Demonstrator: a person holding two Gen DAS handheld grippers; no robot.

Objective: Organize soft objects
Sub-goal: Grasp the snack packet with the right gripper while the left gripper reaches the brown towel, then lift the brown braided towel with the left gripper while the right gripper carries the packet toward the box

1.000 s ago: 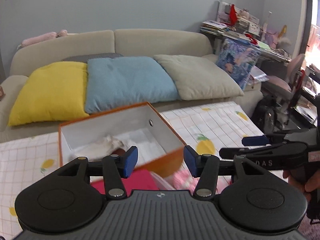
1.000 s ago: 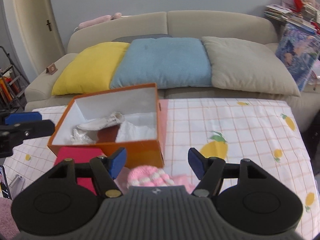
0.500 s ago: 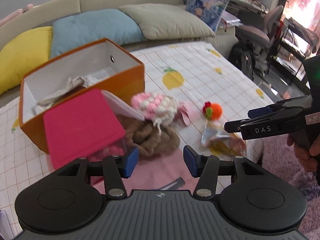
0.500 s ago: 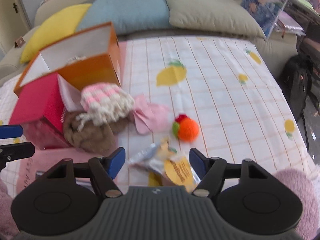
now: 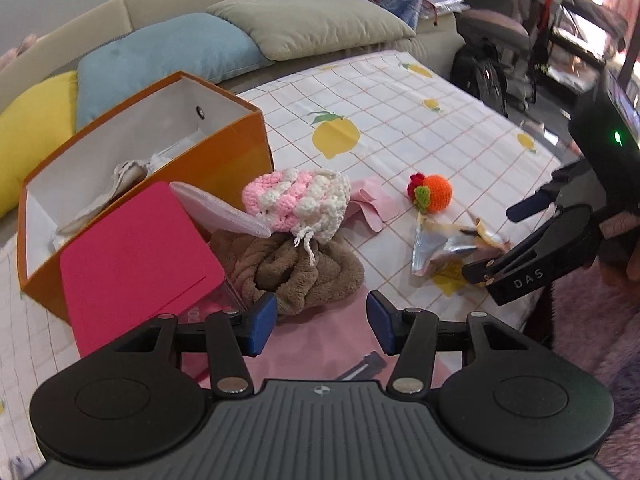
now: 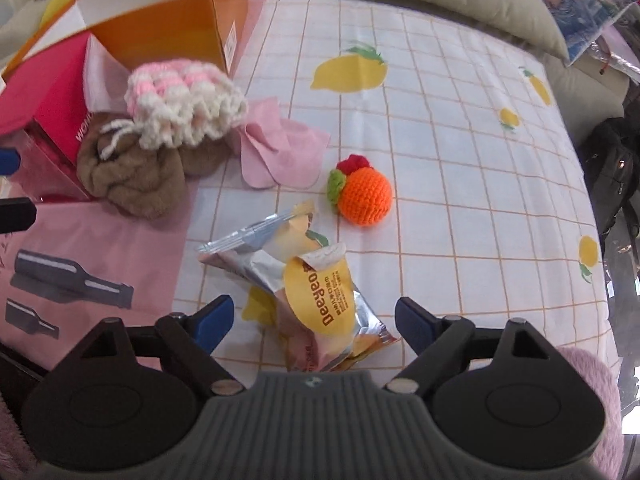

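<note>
Nothing is gripped yet. From left: an orange box [image 5: 152, 152], brown towel [image 5: 304, 272] under a pink-white knit pouch [image 5: 296, 200], then an orange crochet ball [image 6: 366, 196]. The left gripper [image 5: 322, 326] hovers with jaws apart near the towel, probably its next pick for boxing. Only the right view shows the right gripper [image 6: 314, 326], jaws spread around a snack wrapper [image 6: 316, 300].

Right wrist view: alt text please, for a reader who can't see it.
The open right claw hovers over a torn snack wrapper on a lemon-print cloth. Beyond lie an orange crochet ball, a pink cloth, a pink-and-white knitted pouch on a brown towel, and an orange box.
</note>
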